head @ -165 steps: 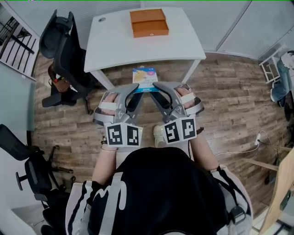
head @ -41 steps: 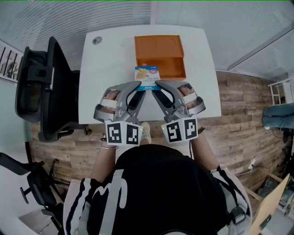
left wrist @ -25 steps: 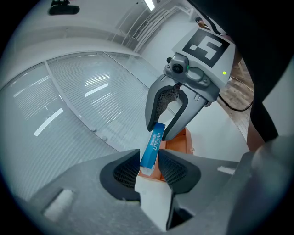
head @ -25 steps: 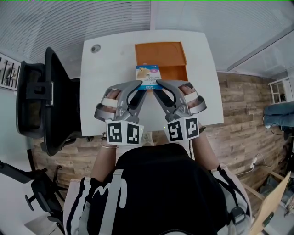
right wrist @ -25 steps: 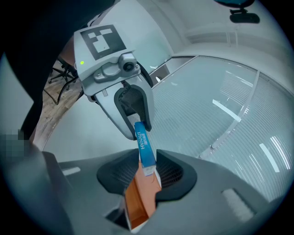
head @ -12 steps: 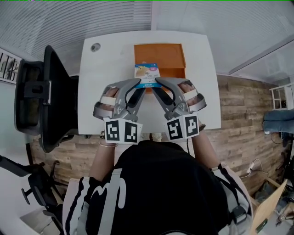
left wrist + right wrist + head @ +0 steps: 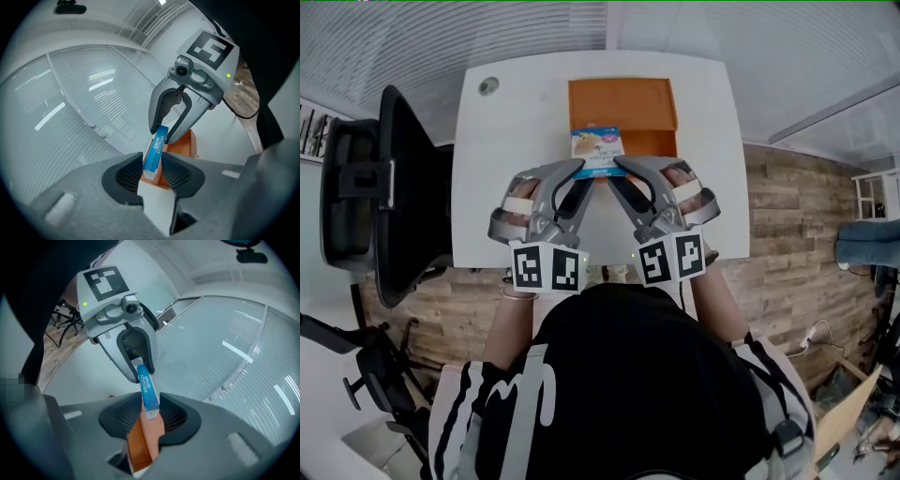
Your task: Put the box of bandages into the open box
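Observation:
The box of bandages [image 7: 596,152], light blue with a picture on its face, hangs in the air between both grippers. My left gripper [image 7: 579,169] is shut on its left end and my right gripper [image 7: 617,166] on its right end. It hovers over the near half of the open orange box [image 7: 623,103], which lies on the white table [image 7: 516,159]. In the left gripper view the bandage box [image 7: 155,151] sits edge-on between the left gripper's [image 7: 153,169] pads. In the right gripper view the bandage box [image 7: 148,392] is pinched in the right gripper [image 7: 149,414], with the orange box [image 7: 140,444] below.
A black office chair [image 7: 370,187] stands against the table's left side. A round cable hole [image 7: 488,85] is at the table's far left corner. Wooden floor [image 7: 787,216] lies to the right, and a ribbed glass wall [image 7: 487,28] stands behind the table.
The person has walked up from the floor to the table, carrying the bandage box in both grippers. It now hangs over the orange box; over the last second it has barely moved.

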The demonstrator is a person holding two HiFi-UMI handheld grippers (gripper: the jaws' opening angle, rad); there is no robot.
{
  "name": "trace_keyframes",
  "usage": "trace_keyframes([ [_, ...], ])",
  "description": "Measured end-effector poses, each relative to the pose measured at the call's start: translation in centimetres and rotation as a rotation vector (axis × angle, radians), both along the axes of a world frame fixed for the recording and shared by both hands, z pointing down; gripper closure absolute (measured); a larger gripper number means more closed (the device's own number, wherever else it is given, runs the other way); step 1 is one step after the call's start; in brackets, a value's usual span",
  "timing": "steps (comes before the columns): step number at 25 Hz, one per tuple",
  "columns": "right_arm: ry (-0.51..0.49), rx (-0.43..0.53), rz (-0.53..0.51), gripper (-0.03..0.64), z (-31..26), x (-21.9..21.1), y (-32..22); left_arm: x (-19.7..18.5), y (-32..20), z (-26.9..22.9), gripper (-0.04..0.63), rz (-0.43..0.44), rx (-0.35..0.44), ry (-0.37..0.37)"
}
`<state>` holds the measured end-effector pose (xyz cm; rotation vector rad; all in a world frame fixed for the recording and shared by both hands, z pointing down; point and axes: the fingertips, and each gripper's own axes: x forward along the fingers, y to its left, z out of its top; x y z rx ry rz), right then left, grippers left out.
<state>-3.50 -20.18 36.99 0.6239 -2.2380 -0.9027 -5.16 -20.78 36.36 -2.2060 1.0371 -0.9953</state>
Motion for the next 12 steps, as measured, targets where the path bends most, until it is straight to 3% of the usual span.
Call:
trace_keyframes([
  [12, 0.025, -0.066, -0.008, 0.499, 3.1, -0.2, 1.2, -0.2, 1.1, 3.2, 0.471, -0.002, -0.061, 0.017],
])
